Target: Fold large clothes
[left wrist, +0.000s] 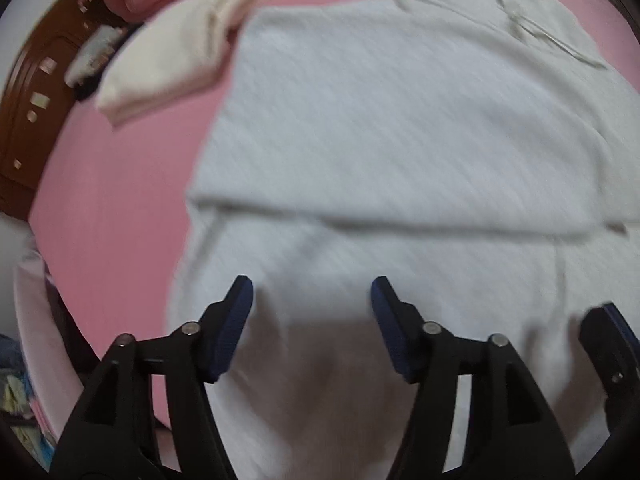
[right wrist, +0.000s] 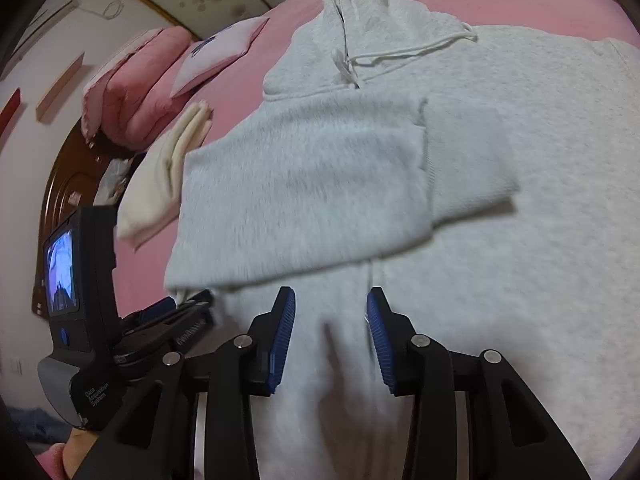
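A light grey hoodie (left wrist: 400,120) (right wrist: 540,160) lies flat on the pink bed sheet (left wrist: 120,200), with its hood (right wrist: 380,20) and white drawstring (right wrist: 400,54) at the far end. One sleeve (right wrist: 304,184) is folded across the chest, its cuff toward the right. My left gripper (left wrist: 311,284) hovers open over the lower body of the hoodie, nothing between its blue pads. Beside it, my right gripper (right wrist: 331,292) is open too, and empty, over the same lower part. In the right wrist view the left gripper (right wrist: 180,308) shows at the lower left.
A folded cream cloth (left wrist: 172,52) (right wrist: 160,184) lies just left of the hoodie. Behind it are a rolled pink quilt (right wrist: 132,80) and a pale pillow (right wrist: 216,56). A dark wooden headboard (left wrist: 28,112) bounds the bed on the left.
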Available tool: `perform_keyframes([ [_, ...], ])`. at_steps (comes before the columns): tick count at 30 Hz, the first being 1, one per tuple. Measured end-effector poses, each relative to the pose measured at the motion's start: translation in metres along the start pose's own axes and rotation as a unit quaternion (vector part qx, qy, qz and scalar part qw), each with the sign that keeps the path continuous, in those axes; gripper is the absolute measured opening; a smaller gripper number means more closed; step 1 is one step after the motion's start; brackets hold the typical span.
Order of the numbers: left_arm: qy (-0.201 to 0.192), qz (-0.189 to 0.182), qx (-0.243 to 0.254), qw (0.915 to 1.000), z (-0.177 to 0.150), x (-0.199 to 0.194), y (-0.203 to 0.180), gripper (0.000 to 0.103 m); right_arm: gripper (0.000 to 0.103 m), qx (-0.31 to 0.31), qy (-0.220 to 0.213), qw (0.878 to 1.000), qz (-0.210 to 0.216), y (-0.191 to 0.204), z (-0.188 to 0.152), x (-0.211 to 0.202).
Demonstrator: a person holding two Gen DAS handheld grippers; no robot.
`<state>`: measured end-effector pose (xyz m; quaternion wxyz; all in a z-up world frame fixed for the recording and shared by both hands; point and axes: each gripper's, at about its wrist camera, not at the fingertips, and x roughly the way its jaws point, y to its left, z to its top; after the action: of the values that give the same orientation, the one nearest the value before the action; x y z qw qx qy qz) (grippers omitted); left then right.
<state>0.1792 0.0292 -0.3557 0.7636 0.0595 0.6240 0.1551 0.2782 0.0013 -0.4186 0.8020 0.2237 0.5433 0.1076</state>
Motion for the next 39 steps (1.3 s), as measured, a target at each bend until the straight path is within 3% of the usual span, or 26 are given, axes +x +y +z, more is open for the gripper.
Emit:
perform_keyframes([
  [6, 0.055, -0.015, 0.015, 0.9982, -0.058, -0.041, -0.073, 0.059, 0.057, 0.028, 0.012, 1.0, 0.003, -0.079, -0.02, -0.062],
  [8, 0.065, -0.038, 0.029, 0.9967, -0.071, -0.057, -0.105, 0.06, 0.063, 0.041, 0.016, 0.999, 0.0, -0.107, -0.021, -0.078],
  [12, 0.077, -0.072, 0.108, 0.9886, -0.087, -0.085, -0.176, 0.06, 0.071, 0.06, 0.012, 0.998, -0.027, -0.171, -0.023, -0.116],
  [17, 0.055, -0.1, 0.192, 0.9748, -0.098, -0.126, -0.256, 0.06, 0.073, 0.138, -0.009, 0.989, -0.06, -0.268, -0.022, -0.155],
  [24, 0.053, -0.114, 0.247, 0.9609, -0.109, -0.157, -0.329, 0.061, 0.074, 0.275, -0.09, 0.954, -0.081, -0.398, -0.02, -0.205],
  [29, 0.08, -0.109, 0.25, 0.9587, -0.107, -0.151, -0.365, 0.061, 0.074, 0.348, -0.155, 0.921, -0.079, -0.473, -0.004, -0.235],
  [34, 0.097, -0.101, 0.243, 0.96, -0.1, -0.15, -0.391, 0.061, 0.075, 0.347, -0.186, 0.913, -0.107, -0.52, 0.03, -0.246],
  [39, 0.104, -0.102, 0.225, 0.9636, -0.086, -0.154, -0.403, 0.061, 0.074, 0.391, -0.229, 0.883, -0.119, -0.568, 0.059, -0.251],
])
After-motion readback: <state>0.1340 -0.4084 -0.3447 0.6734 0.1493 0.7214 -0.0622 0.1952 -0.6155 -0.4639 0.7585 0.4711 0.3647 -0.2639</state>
